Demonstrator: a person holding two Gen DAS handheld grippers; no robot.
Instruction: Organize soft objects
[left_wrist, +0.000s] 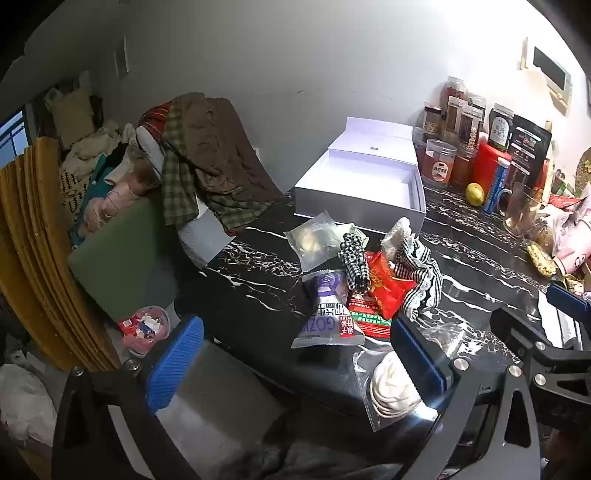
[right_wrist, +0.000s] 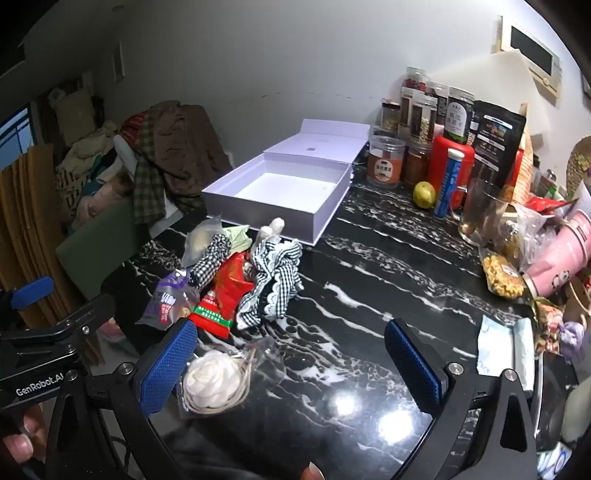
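Observation:
A heap of soft items lies on the black marble table: a black-and-white checked frilled cloth, a checked hair tie, red snack packets, a purple-and-white packet and a clear bag with something pale. A clear bag of white cloth lies nearest. Behind the heap stands an empty white box, lid folded back. My left gripper and right gripper hang open over the near edge, holding nothing.
Jars, a red flask, a blue tube, a lemon, a glass mug and snack bags crowd the back right. Left of the table, clothes are piled on a chair. A bin sits on the floor.

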